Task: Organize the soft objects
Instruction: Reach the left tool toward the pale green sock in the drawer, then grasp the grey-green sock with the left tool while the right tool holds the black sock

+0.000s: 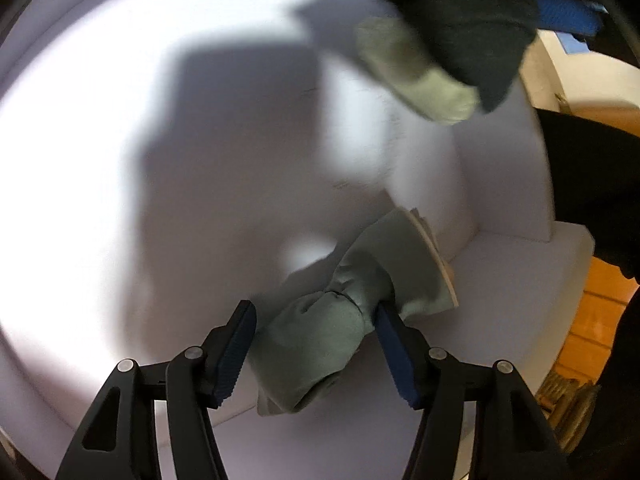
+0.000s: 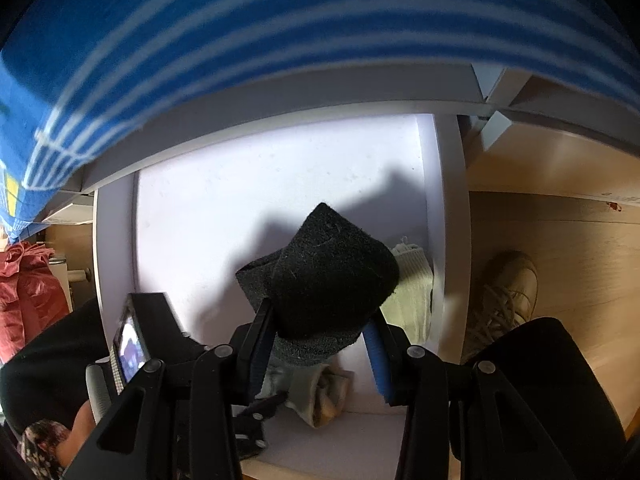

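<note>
Left gripper (image 1: 316, 350): jaws parted, pointing steeply down into a white drawer (image 1: 100, 200). A grey-green sock bundle (image 1: 320, 340) lies between the blue pads; the pad on the picture's right touches or nearly touches it, while the other pad stands clear with a gap showing. The bundle appears released rather than clamped and rests near the drawer's corner, by its side wall. A tan edge shows at the bundle's far end; what it belongs to cannot be told.

Right gripper (image 2: 320, 336): jaws clenched on a dark fuzzy sock roll (image 2: 324, 280), held above the same drawer. In the left wrist view this dark roll (image 1: 460, 12) hangs at upper right, with a pale greenish piece under it, blurred.

Below the right gripper lies a cream knitted item (image 2: 414, 288) against the drawer's right wall. The grey-green bundle appears again just under the jaws, near the front.

Surroundings: a blue cloth with white stripes (image 2: 240, 40) overhangs the drawer's back edge, a red garment (image 2: 28, 292) sits at the left, and a pale laced shoe (image 2: 508, 292) stands on the wooden floor to the right.

Progress, as a judgement: two soft items seem already placed. The dark roll is not yet set down, and most of the drawer floor is bare. Whether more items wait outside cannot be told.
</note>
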`<action>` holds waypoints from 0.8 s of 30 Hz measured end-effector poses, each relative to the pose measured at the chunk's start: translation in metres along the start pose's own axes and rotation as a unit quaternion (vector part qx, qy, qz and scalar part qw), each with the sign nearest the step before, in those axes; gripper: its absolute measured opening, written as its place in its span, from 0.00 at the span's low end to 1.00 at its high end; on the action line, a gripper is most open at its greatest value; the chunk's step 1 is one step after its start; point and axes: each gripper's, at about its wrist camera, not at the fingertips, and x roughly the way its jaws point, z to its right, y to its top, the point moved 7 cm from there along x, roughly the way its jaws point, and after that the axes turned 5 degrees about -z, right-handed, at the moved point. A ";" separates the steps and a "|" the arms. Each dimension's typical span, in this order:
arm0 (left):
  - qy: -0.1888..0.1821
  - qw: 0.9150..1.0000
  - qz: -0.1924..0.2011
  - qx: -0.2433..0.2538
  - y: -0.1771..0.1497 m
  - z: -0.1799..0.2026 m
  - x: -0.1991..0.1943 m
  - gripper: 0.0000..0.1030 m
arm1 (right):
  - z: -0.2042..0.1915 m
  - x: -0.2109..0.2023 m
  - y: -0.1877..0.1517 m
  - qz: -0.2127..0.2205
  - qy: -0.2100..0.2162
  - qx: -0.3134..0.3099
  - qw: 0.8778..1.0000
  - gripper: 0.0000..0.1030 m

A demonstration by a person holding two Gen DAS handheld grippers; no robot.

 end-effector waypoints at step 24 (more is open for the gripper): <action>0.061 0.991 0.065 -0.096 -0.010 0.005 -0.007 0.45 | -0.009 0.016 -0.014 -0.027 0.052 0.033 0.998 0.42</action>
